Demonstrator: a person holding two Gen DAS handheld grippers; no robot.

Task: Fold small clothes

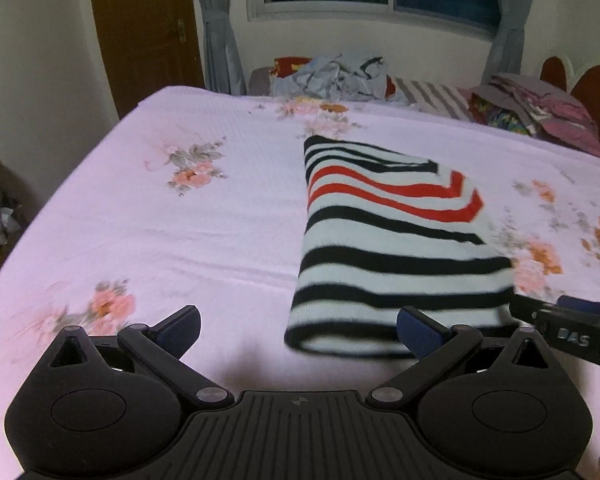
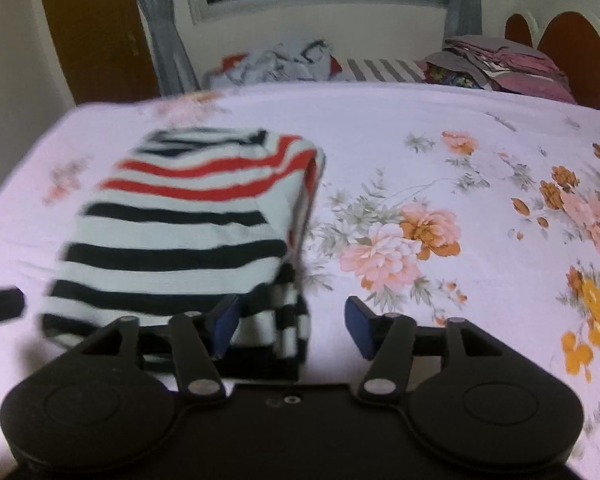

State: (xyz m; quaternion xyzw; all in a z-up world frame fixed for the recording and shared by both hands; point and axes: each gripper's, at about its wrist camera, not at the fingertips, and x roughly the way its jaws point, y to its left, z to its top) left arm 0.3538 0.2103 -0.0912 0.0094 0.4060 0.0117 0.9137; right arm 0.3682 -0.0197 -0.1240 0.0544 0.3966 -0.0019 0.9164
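A folded black, white and red striped sweater (image 1: 392, 240) lies on the floral bedsheet (image 1: 160, 220), right of centre in the left wrist view. The left hand-held gripper (image 1: 298, 330) stands at 6 o'clock of it, jaws wide and empty; the right hand-held gripper (image 2: 292, 326), at its 5 o'clock corner, is spread with nothing pinched. Judged best: lift both clear without snagging the near hem, then square any loose edge.
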